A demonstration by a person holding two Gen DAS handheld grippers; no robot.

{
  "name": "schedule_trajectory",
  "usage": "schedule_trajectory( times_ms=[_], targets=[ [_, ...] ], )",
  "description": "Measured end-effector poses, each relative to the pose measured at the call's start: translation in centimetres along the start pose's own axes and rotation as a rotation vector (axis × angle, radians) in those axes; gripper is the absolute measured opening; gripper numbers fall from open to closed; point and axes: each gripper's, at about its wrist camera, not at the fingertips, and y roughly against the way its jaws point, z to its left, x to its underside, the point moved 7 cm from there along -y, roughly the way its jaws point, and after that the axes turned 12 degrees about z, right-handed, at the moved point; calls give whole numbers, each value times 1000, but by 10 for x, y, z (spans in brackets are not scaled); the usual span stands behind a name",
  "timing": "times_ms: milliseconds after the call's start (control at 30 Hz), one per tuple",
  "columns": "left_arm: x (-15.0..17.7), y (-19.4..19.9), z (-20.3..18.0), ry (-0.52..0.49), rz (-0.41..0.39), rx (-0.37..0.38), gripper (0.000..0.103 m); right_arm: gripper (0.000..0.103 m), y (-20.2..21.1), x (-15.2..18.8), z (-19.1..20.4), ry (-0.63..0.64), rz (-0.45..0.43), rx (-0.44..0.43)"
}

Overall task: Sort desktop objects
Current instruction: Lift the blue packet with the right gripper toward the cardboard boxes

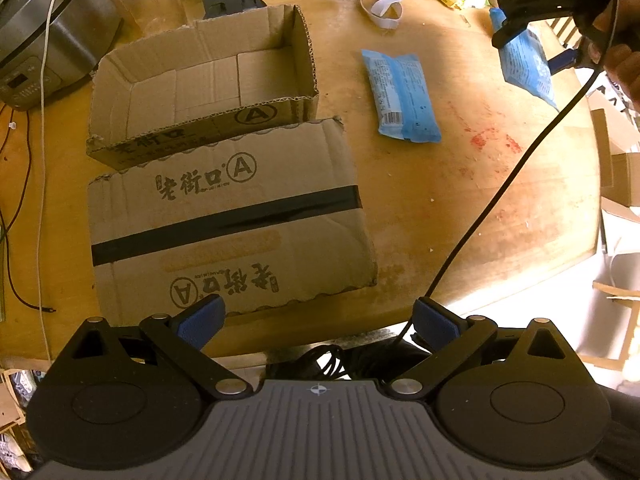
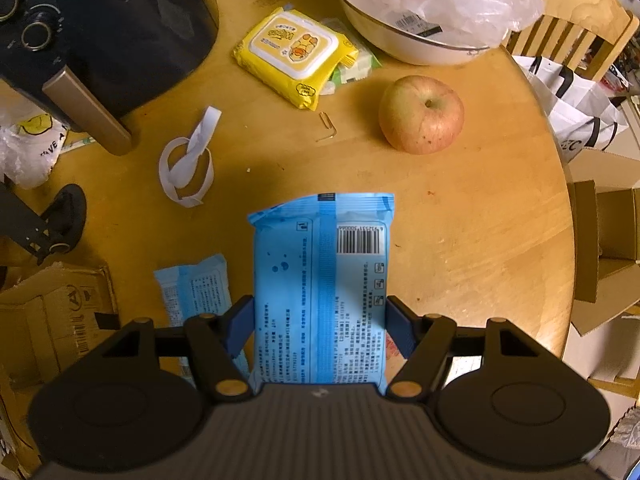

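My right gripper (image 2: 320,320) is shut on a blue wipes pack (image 2: 320,280) and holds it above the round wooden table. The left wrist view shows the right gripper (image 1: 536,12) high at the far right with the held pack (image 1: 528,68) hanging from it. A second blue pack (image 1: 404,96) lies flat on the table right of an open cardboard box (image 1: 200,92); it also shows in the right wrist view (image 2: 196,292). My left gripper (image 1: 318,320) is open and empty, over the table's near edge beside a flat cardboard lid (image 1: 228,224).
A yellow wipes pack (image 2: 296,56), an apple (image 2: 422,114), a white strap loop (image 2: 188,164), a paper clip (image 2: 328,126) and a white bowl (image 2: 400,40) with a plastic bag lie beyond. A black appliance (image 2: 100,28) stands far left. A black cable (image 1: 500,200) crosses the table.
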Motion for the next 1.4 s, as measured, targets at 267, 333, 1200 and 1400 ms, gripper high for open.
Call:
schedule_trajectory(
  times_ms=[267,333,1200,1400],
  targets=[
    [-1,0,2,5,0,0,103,68,3,-4,8,91,-4,11],
    [-1,0,3,6,0,0,103,68,3,-5,10,109,-3,4],
    [-1,1,6,9,0,-1,103,69,0,-5,19,213,21,14],
    [0,1,10,10,-1,-2,103,69,0,-4,23,203,20,10]
  ],
)
